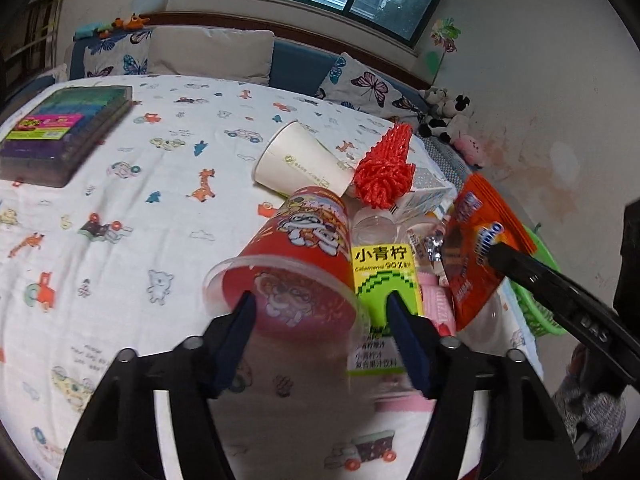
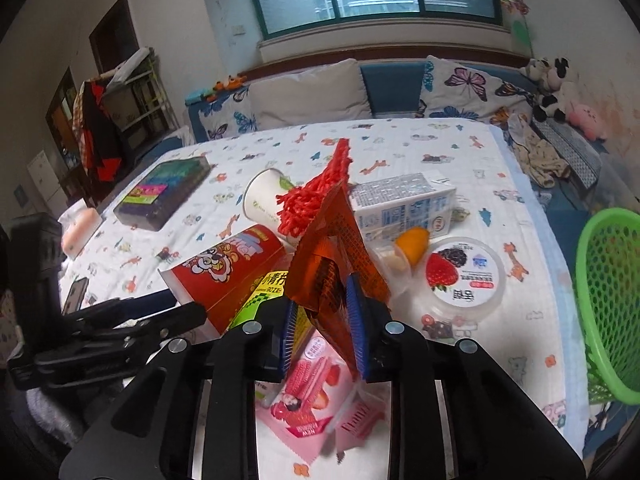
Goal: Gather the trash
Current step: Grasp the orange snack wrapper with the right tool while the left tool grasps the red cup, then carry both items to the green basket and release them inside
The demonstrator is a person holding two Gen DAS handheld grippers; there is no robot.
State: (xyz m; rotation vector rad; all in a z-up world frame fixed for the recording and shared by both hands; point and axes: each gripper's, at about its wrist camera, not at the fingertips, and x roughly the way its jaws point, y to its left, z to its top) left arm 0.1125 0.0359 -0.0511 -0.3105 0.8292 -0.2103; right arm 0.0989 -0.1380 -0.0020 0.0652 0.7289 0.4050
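Observation:
A pile of trash lies on the patterned tablecloth. My left gripper (image 1: 320, 320) is open, its fingers on either side of a red snack cup (image 1: 296, 264) lying on its side, also in the right wrist view (image 2: 224, 268). My right gripper (image 2: 322, 320) is shut on an orange snack wrapper (image 2: 336, 256), which stands up between the fingers; it also shows in the left wrist view (image 1: 476, 256). Around them lie a yellow-green juice carton (image 1: 384, 280), a white paper cup (image 1: 300, 160), a red mesh net (image 1: 386, 168), a milk carton (image 2: 404, 208), a yogurt tub (image 2: 464, 280) and a pink wrapper (image 2: 312, 396).
A green mesh basket (image 2: 608, 300) stands at the table's right edge. A dark box of coloured items (image 1: 60, 128) lies at the far left of the table. A sofa with cushions (image 2: 312, 96) runs behind the table. Plush toys (image 2: 560, 88) sit at the back right.

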